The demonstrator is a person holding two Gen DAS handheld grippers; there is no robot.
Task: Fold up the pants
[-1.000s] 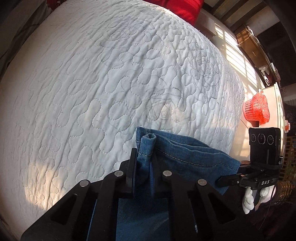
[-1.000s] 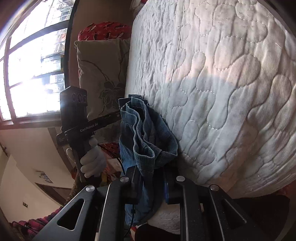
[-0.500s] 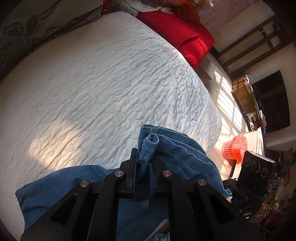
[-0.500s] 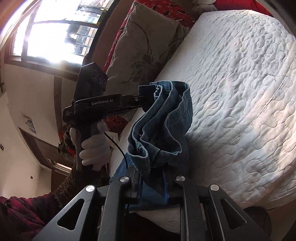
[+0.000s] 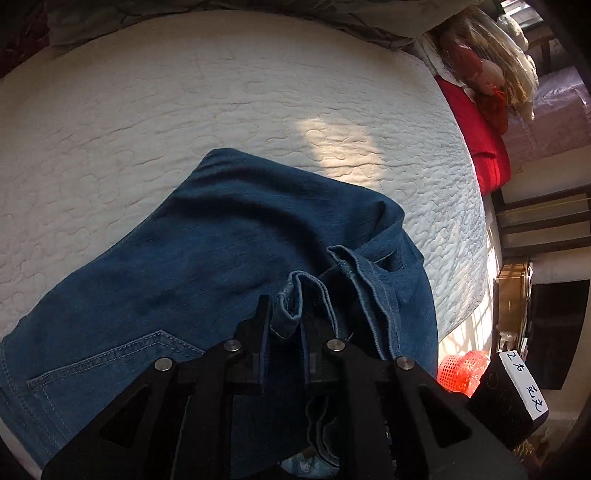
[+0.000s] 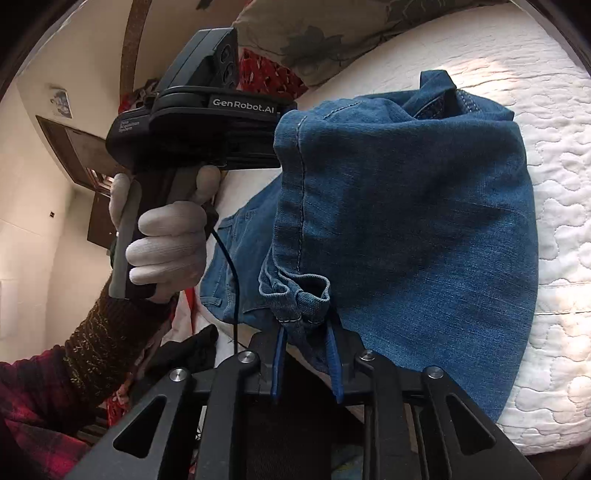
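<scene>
The blue denim pants [image 5: 229, 251] lie doubled over on the white quilted bed [image 5: 184, 92], back pocket at the lower left. My left gripper [image 5: 286, 310] points down at them with a folded hem edge [image 5: 291, 295] pinched between its fingers; its jaws are opening slightly. In the right wrist view the pants [image 6: 406, 221] drape over the mattress edge. My right gripper [image 6: 303, 332] has the other hem corner [image 6: 306, 295] between its blue pads [image 6: 277, 350], and its jaws are opening, with a gap showing beside the cloth. A gloved hand [image 6: 166, 243] holds the left gripper's body [image 6: 207, 122].
A floral pillow [image 6: 332, 40] and grey bedding [image 5: 221, 14] lie at the head of the bed. A red pillow [image 5: 476, 122] and stuffed bags sit to the right. A red basket [image 5: 461, 369] stands on the floor past the bed edge, next to the right gripper's body [image 5: 506, 398].
Both grippers have swung the hems up and across, so the pants now lie folded over on the quilt instead of hanging off the edge. The right jaws stand wider.
</scene>
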